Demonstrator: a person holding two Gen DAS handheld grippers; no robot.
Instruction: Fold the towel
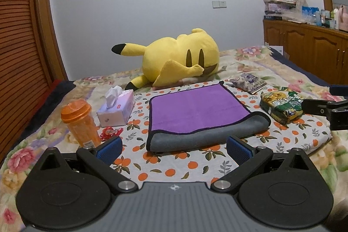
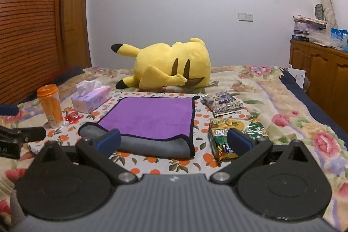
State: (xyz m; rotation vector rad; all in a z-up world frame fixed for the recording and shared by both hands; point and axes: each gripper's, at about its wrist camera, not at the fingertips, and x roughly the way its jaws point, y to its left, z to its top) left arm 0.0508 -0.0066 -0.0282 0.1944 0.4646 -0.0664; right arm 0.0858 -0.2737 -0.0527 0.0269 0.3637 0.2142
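ahead of both jaws (parted): towel [image 1: 199,111]

Green snack bag [image 1: 282,107]: printed characters + pics on front, too blurred to read. Tissue box [image 1: 116,109]: small red label on side, pink mark on end in right wrist view [image 2: 90,100], both illegible. Orange bottle [image 2: 50,108]: white label near base, print too small. Purple packet [image 2: 224,103], red wrapper [image 1: 110,132]: patterned, no legible txt.

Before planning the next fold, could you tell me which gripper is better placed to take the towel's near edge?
Probably left: the left gripper frames the towel, while the right gripper sits offset towards the snack bag.
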